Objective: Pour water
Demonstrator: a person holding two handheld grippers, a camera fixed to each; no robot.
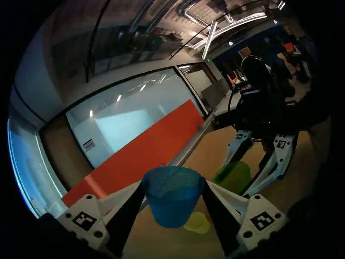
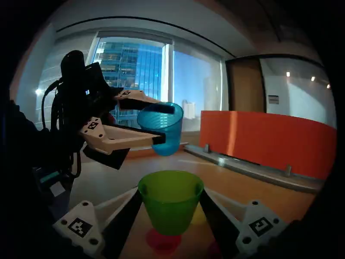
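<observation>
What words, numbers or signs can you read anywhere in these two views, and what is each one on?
No readable text anywhere.
The small wall sign: too small and blurred to read.
The square markers on the fingers: black-and-white patterns, no letters.
The blue cup and green cup: no print visible.

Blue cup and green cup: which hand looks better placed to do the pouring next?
Left, likely. In the right gripper view the left gripper holds the blue cup raised above and beyond the green cup, which the right gripper grips upright and lower, suited to receive.
</observation>
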